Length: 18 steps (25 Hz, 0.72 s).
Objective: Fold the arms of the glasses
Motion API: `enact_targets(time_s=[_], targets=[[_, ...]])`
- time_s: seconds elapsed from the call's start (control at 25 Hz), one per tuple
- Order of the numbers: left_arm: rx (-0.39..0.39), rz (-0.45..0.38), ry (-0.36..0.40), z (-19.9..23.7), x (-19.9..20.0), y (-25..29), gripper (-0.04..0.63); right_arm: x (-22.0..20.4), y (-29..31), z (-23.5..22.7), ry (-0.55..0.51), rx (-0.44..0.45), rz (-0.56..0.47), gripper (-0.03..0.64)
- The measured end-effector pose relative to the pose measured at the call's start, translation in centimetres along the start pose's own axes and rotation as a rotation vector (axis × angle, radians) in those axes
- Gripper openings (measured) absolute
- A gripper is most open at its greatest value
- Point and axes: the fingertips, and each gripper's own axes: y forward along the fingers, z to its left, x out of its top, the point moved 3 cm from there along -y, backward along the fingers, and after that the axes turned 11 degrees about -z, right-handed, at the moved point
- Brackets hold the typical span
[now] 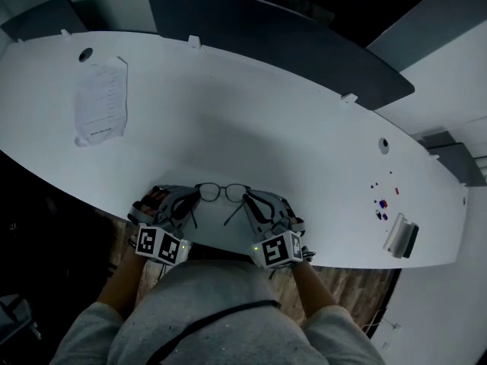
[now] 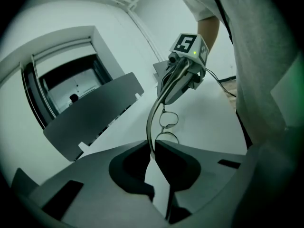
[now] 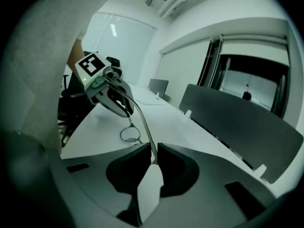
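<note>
Head view: I see the glasses [image 1: 222, 192] at the worktop's [image 1: 228, 112] near edge, arms [image 1: 230, 217] splayed open, neither folded yet.

Left gripper view: my left tool [image 2: 153, 151] is clenched on the thin frame.

Right gripper view: my right tool [image 3: 154, 156] pinches the opposite end.

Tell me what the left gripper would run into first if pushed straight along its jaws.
The left gripper is shut on the thin dark wire-framed glasses; beyond them, the right gripper gripping the other end looks first in line, though depth is unclear.
</note>
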Motion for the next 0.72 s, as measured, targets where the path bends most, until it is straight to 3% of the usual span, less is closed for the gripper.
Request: enact_targets(time_s=[0.08, 0.2, 0.72], targets=[[-0.004, 0.011, -0.061, 0.2, -0.2, 0.0, 0.038, -0.1, 0.4, -0.3, 0.033, -0.011, 0.0, 0.043], [-0.01, 0.024, -0.116, 0.6, -0.3, 0.1, 0.038, -0.3, 1.2, -0.3, -0.048, -0.002, 0.066, 0.04], [-0.005, 0.042, -0.132, 0.7, -0.4, 0.1, 0.041, -1.2, 5.0, 1.2, -0.543, 0.159, 0.344, 0.04]])
